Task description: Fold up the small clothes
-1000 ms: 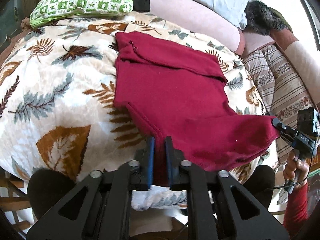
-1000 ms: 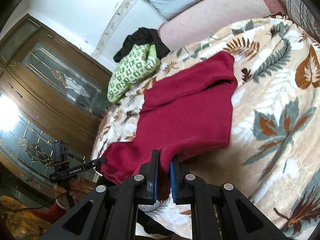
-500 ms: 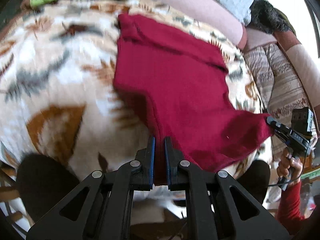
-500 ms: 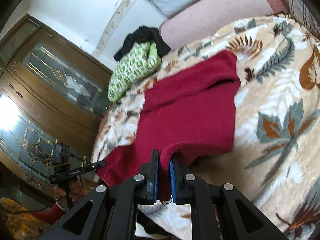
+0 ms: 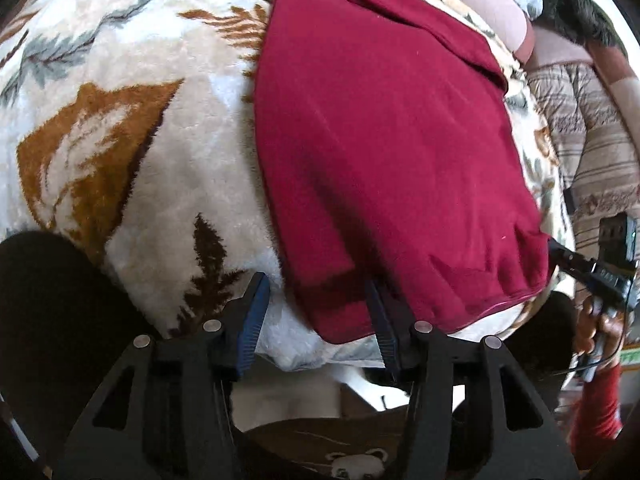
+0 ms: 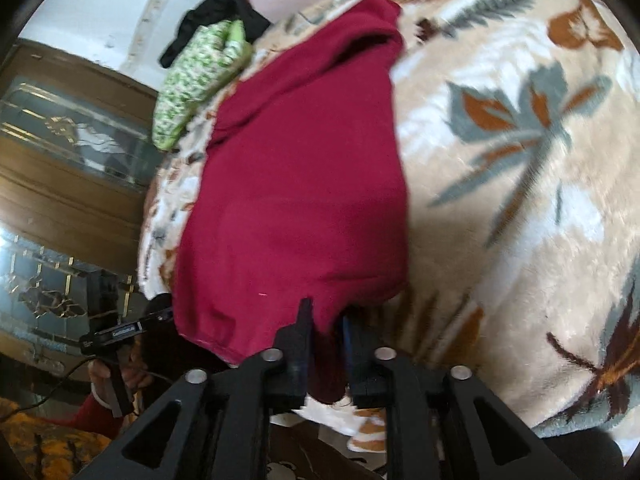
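A dark red garment (image 5: 384, 128) lies spread on a leaf-print blanket (image 5: 120, 132), its hem at the near edge. My left gripper (image 5: 316, 312) is open, its blue-padded fingers on either side of the hem's left corner, not pinching it. In the right wrist view the garment (image 6: 296, 200) runs away from me. My right gripper (image 6: 326, 336) has its fingers close together around the hem's right corner, with red cloth between them. The right gripper also shows in the left wrist view (image 5: 592, 268) at the garment's right corner.
A green patterned pillow (image 6: 196, 80) and dark clothes (image 6: 224, 12) lie at the far end of the blanket. Striped and pink cushions (image 5: 592, 120) lie to the right. A wooden glass-fronted cabinet (image 6: 60, 184) stands to the left. The blanket's edge drops off just before the grippers.
My left gripper has opened and let go of the hem's left corner. Both grippers have moved lower and closer to the blanket. The garment now lies flatter.
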The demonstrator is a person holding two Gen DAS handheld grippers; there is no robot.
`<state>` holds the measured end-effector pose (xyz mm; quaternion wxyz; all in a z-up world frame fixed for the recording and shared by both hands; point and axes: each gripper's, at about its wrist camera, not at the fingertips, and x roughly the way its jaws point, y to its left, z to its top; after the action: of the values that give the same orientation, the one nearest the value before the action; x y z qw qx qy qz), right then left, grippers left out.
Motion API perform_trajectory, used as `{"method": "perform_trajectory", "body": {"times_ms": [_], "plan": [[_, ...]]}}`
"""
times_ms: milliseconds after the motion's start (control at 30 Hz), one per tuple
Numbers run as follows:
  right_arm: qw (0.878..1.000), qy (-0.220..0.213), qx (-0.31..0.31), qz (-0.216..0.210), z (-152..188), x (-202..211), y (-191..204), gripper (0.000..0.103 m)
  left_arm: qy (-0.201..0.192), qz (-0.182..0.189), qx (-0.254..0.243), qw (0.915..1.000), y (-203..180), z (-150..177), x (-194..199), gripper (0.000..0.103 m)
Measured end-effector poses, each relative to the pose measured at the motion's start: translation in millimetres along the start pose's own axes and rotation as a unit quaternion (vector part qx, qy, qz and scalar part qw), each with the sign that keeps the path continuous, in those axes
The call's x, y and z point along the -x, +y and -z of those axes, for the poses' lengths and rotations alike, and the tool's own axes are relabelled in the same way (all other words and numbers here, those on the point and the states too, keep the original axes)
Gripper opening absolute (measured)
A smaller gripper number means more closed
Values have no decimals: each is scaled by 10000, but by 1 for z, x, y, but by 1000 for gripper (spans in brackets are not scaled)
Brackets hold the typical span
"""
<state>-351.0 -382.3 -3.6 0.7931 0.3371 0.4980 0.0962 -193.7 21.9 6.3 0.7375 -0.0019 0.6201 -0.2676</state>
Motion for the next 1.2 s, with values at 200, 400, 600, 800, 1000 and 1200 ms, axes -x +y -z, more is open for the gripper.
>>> {"method": "perform_trajectory", "body": {"times_ms": [200, 400, 600, 800, 1000, 1200], "plan": [[9997, 58, -217, 114, 3, 3, -12, 38, -129, -33, 125, 9998, 8, 2, -1, 49], [9992, 87, -385, 25, 5, 4, -19, 40, -163, 67, 154, 9997, 0, 4, -4, 50], [9991, 250, -273, -204, 11, -11, -9, 40, -159, 269, 335, 9989, 1, 4, -1, 50], [9982, 245, -408, -374, 9, -15, -12, 40, -112, 484, 50, 9988, -11, 5, -1, 50], [9987, 209, -333, -312, 8, -16, -5, 40, -29, 458, 171, 9988, -3, 5, -6, 50], [9991, 252, -284, -212, 8, -16, -3, 40, -55, 448, 476, 9978, 6, 7, -8, 50]]}}
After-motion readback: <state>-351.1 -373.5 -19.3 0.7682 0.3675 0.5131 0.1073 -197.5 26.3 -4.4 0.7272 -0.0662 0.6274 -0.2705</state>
